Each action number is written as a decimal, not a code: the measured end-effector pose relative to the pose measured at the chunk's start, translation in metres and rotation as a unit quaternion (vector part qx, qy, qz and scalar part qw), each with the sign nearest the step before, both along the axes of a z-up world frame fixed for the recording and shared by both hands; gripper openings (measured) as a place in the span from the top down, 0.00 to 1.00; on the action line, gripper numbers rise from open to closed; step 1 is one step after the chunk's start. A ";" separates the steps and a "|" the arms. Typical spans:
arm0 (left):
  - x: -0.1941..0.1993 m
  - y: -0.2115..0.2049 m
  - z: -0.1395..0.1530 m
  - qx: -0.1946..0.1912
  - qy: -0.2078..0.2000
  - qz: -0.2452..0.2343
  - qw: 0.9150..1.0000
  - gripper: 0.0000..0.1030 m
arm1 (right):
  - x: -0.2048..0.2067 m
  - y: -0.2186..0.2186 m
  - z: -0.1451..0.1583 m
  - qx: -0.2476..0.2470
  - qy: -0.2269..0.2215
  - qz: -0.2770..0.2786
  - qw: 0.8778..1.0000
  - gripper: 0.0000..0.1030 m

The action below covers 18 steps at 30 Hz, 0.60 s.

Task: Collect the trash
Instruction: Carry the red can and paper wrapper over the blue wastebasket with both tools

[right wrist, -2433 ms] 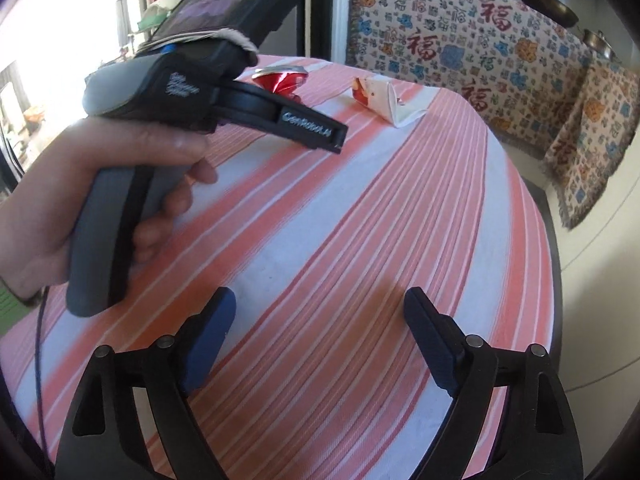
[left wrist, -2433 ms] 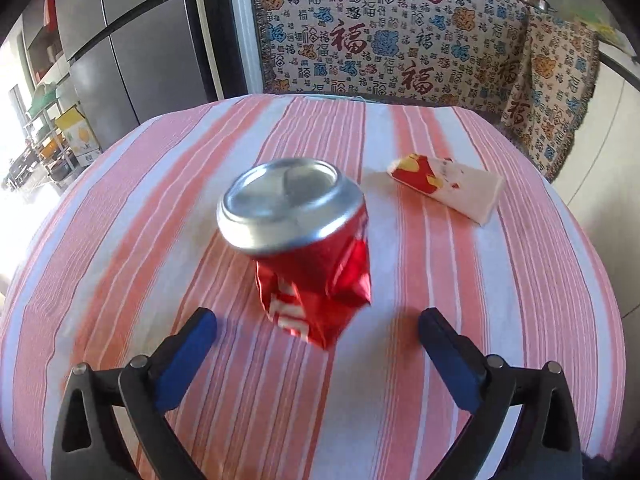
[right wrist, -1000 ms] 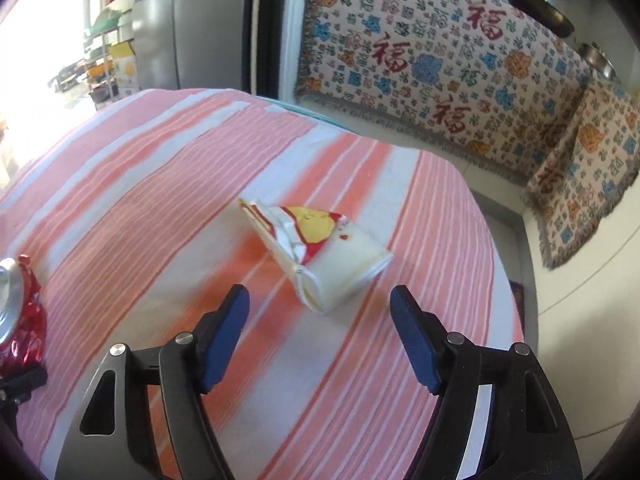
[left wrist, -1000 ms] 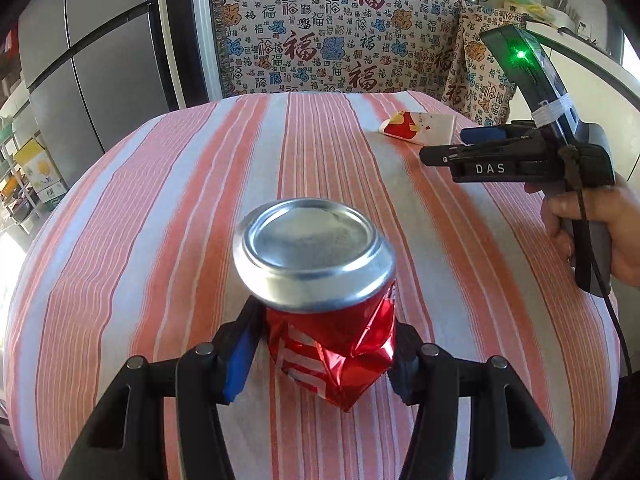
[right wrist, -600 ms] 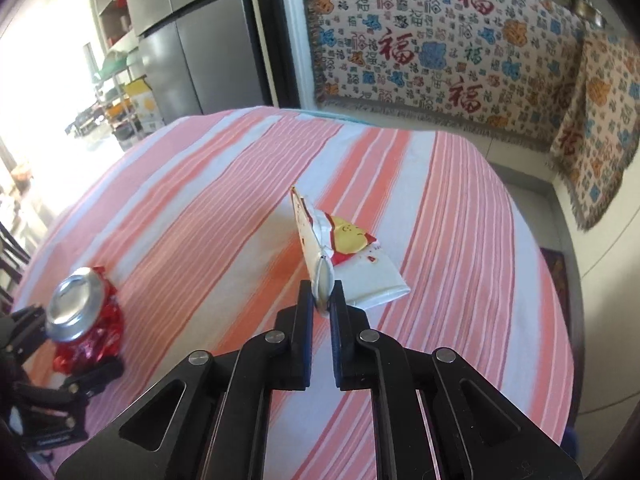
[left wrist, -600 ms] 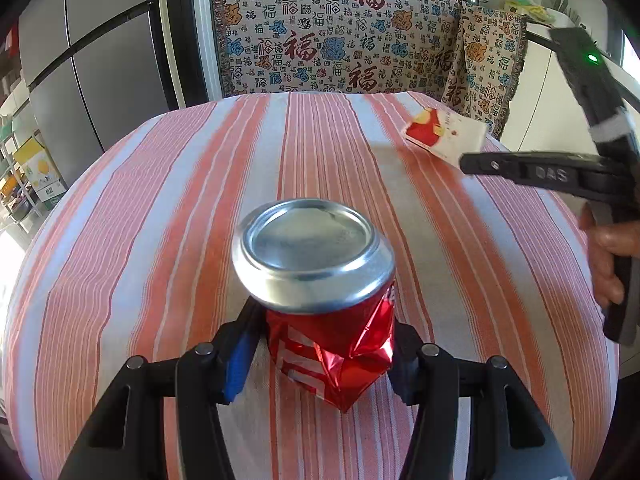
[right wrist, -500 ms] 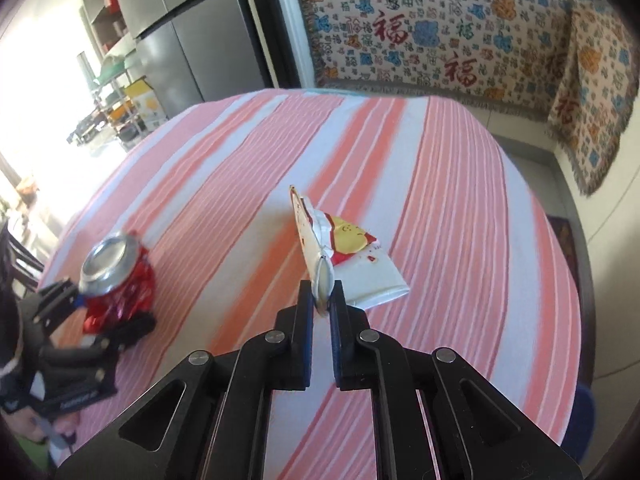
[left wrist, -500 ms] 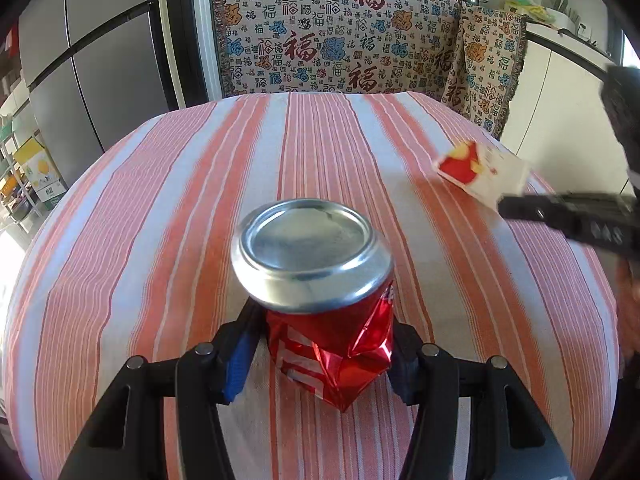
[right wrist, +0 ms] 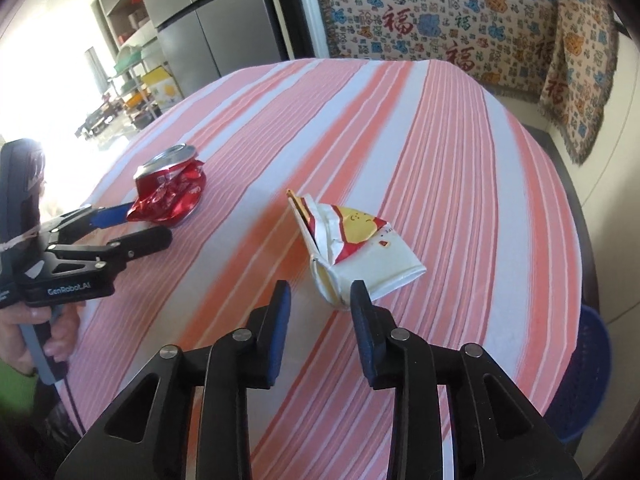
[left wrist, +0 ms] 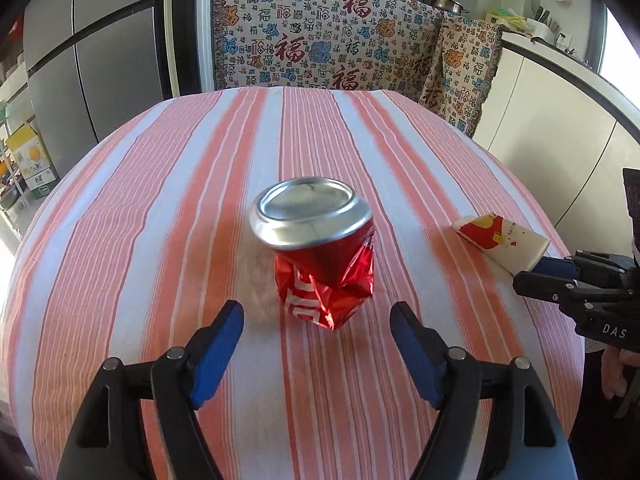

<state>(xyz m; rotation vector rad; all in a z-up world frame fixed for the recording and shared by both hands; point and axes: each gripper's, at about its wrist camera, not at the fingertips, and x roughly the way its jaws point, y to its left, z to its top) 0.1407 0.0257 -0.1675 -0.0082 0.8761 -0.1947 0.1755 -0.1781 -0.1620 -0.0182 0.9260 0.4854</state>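
Note:
A crushed red soda can (left wrist: 320, 264) stands tilted on the striped tablecloth (left wrist: 160, 200), its silver top toward me. My left gripper (left wrist: 316, 314) is just short of the can, its jaws opening, and its blue pads (left wrist: 216, 344) touch nothing. A flattened white paper cup (right wrist: 372, 256) with red and yellow print lies on the cloth (right wrist: 440, 140). My right gripper (right wrist: 320, 294) has its jaws opening. The cup's crumpled rim sits between the tips but the pads do not press on it. The can (right wrist: 172, 192) and the cup (left wrist: 500, 240) each show in the other view.
The table's right edge is close to the cup, with a blue bin (right wrist: 584, 360) on the floor below it. A grey fridge (left wrist: 100, 60) stands at the back left, a patterned throw (left wrist: 340, 52) behind the table, and white cabinets (left wrist: 540, 100) at the right.
My left gripper let go of the can and drew back; the can now leans free on the cloth. My right gripper carried the cup toward the near right edge, then opened.

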 end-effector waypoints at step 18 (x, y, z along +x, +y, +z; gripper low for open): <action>0.039 -0.014 0.012 0.011 0.005 0.008 1.000 0.37 | 0.022 0.024 0.014 -0.052 0.003 0.040 0.998 0.86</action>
